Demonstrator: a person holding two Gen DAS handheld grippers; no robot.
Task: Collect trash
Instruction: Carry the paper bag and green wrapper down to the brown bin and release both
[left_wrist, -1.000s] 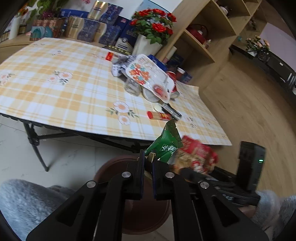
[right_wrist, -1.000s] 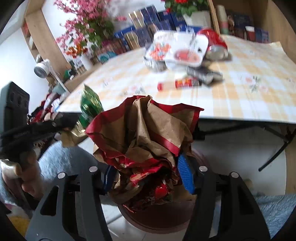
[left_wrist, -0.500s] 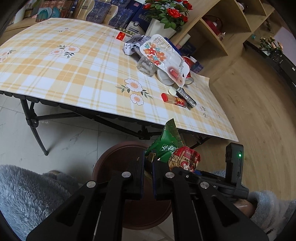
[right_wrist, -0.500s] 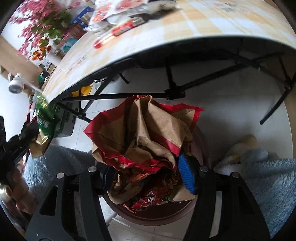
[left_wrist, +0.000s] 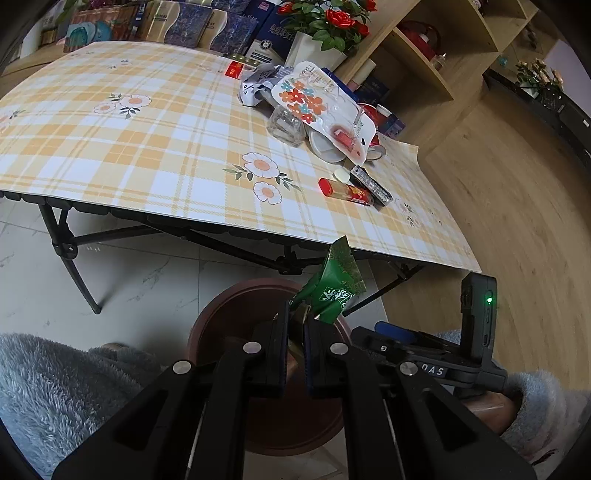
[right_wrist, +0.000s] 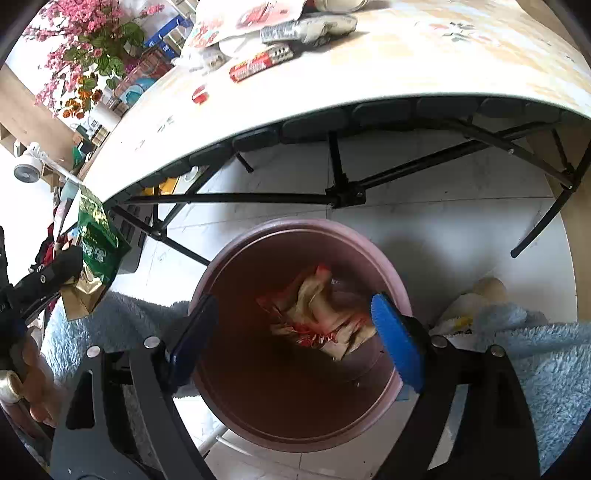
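My left gripper (left_wrist: 295, 321) is shut on a green foil wrapper (left_wrist: 336, 284) that sticks up above the near rim of a round brown bin (left_wrist: 236, 306) on the floor. The right wrist view looks straight down into the bin (right_wrist: 295, 223). My right gripper (right_wrist: 293, 332) hangs over it with its jaws opening wide. A crumpled red and brown wrapper (right_wrist: 317, 314) lies inside the bin below the blue pads (right_wrist: 395, 343), free of them. At that view's left edge the green wrapper (right_wrist: 98, 236) shows in the left gripper (right_wrist: 62, 269).
A table with a yellow plaid cloth (left_wrist: 147, 147) stands just beyond the bin, its black legs (right_wrist: 340, 192) close to the rim. On it lie a red tube (left_wrist: 343, 190), a floral packet (left_wrist: 317, 107) and a glass jar (left_wrist: 284, 125). Fluffy sleeves flank the bin.
The right gripper tipped down over the bin and its jaws spread, and the red and brown wrapper dropped from them into the bin. The left gripper kept the green wrapper and sank slightly.
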